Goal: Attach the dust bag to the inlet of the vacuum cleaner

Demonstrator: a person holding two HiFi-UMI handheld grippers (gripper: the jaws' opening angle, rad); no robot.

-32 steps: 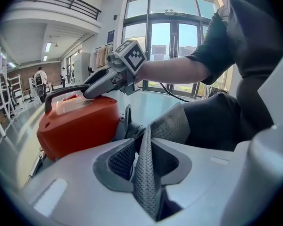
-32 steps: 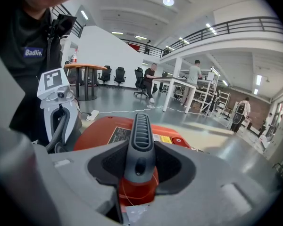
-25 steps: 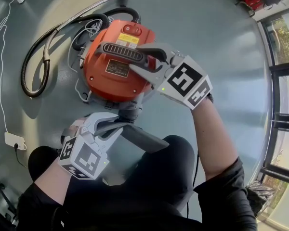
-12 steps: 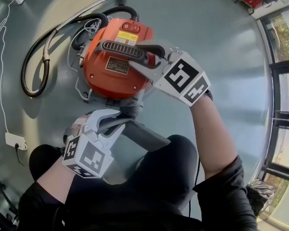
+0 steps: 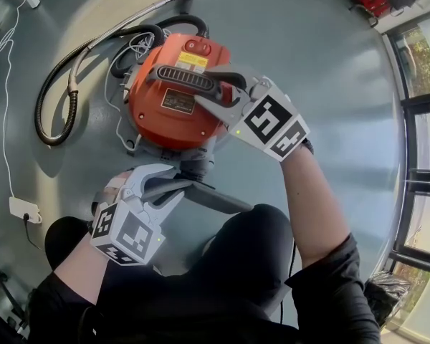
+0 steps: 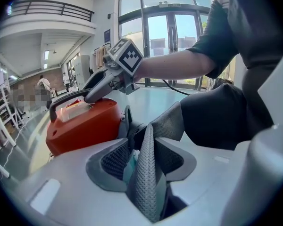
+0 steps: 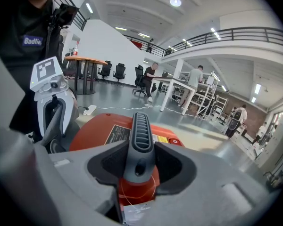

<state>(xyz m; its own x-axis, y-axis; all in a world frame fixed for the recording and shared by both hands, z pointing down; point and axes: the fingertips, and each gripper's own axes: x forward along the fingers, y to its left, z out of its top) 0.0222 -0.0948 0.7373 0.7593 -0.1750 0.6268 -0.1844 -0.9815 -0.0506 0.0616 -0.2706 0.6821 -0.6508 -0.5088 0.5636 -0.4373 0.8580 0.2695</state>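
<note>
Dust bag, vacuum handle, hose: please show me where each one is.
dust bag (image 6: 146,173), left gripper view, grey mesh fold.
handle (image 7: 141,135), right gripper view, ribbed top.
hose (image 5: 39,117), head view, left bend.

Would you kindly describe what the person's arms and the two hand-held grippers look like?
Both the left hand-held gripper and the right hand-held gripper are light grey plastic with dark textured pads. Each carries a white cube printed with black square markers and a small green light. The person wears a black short-sleeved top.

Open-plan office hall — desks (image 7: 177,81), swivel chairs (image 7: 119,72), a railed mezzanine (image 7: 245,33) overhead.
</note>
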